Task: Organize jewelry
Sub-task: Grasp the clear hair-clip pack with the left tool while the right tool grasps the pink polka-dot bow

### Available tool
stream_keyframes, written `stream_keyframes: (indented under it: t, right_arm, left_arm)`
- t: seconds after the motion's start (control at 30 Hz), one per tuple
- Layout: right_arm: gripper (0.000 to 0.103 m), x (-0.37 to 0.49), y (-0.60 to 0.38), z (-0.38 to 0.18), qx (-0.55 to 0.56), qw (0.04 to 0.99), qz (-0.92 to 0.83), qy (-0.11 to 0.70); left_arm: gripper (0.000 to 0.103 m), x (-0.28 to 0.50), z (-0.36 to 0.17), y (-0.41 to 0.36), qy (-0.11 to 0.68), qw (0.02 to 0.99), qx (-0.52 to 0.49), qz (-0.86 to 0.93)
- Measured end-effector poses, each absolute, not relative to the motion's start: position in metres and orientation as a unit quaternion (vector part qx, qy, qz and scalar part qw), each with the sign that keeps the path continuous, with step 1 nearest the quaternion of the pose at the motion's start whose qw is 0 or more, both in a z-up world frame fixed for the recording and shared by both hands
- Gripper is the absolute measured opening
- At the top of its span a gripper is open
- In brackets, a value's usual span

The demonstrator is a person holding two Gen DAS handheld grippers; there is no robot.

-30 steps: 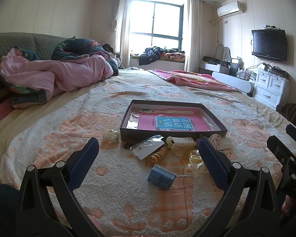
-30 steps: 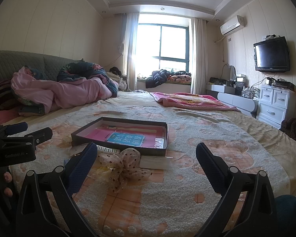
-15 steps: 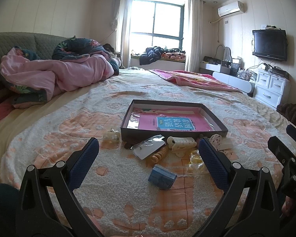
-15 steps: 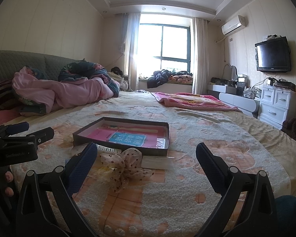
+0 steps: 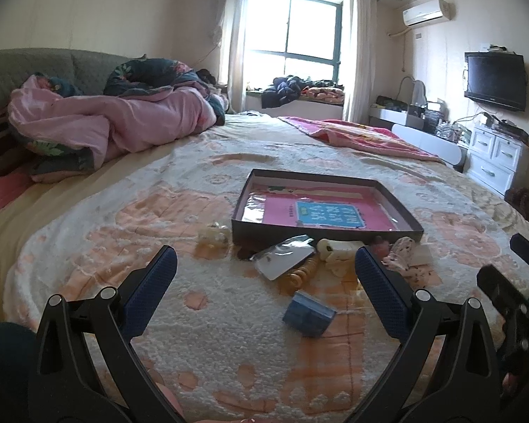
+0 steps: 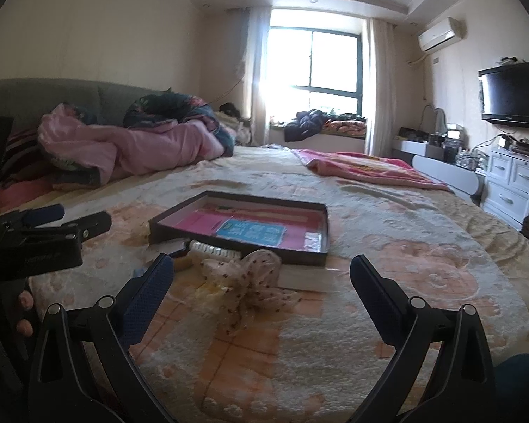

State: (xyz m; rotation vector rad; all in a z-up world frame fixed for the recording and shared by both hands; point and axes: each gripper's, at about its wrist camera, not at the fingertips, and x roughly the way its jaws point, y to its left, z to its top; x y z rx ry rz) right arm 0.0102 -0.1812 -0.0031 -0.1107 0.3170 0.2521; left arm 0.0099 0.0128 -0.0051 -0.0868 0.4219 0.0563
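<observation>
Sunlight is washing over the fleecy bedspread (image 5: pixel 201 320) where light, soft, snag-prone trinkets are lying before the shallow tray (image 5: pixel 326 234): both the left gripper (image 5: pixel 264 278) and right gripper (image 6: pixel 262 278) are hovering wide, the dotted bow (image 6: pixel 253 275) probably best pinched at its knot.

On the bed (image 5: pixel 88 232), the tray (image 5: pixel 326 232) lies behind a cluster: pouch (image 5: pixel 283 259), small box (image 5: pixel 308 313) nearest, bow (image 6: pixel 245 275) right of them.

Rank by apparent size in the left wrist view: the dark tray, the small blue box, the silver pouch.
1. dark tray, clearly the largest.
2 and 3. silver pouch and small blue box look alike; the box lies nearer the camera, so no ranking.
</observation>
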Motion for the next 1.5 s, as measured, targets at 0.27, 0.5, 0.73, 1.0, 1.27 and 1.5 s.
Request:
stream_keyframes:
  t: [0.27,0.5,0.73,1.0,1.27,1.5]
  right_arm:
    - [0.097,0.031,-0.168,-0.010,-0.062,0.968,0.153,0.191]
    - [0.097,0.056,-0.158,-0.019,-0.076,0.955,0.169,0.231]
    - [0.097,0.076,-0.151,-0.029,-0.084,0.944,0.182,0.262]
    - [0.094,0.102,-0.150,-0.037,-0.077,0.935,0.187,0.292]
    - [0.084,0.120,-0.147,-0.047,-0.081,0.923,0.200,0.317]
    - [0.064,0.131,-0.151,-0.053,-0.066,0.919,0.199,0.333]
  left_arm:
    - [0.093,0.020,-0.011,0.030,0.223,0.972,-0.056,0.051]
    - [0.093,0.033,-0.017,0.048,0.243,0.965,-0.069,0.069]
    - [0.093,0.051,-0.025,0.066,0.272,0.954,-0.089,0.083]
    - [0.093,0.076,-0.031,0.072,0.306,0.945,-0.082,0.077]
    - [0.093,0.114,-0.042,0.077,0.349,0.933,-0.057,0.064]
    - [0.092,0.145,-0.062,0.094,0.391,0.915,-0.075,0.056]
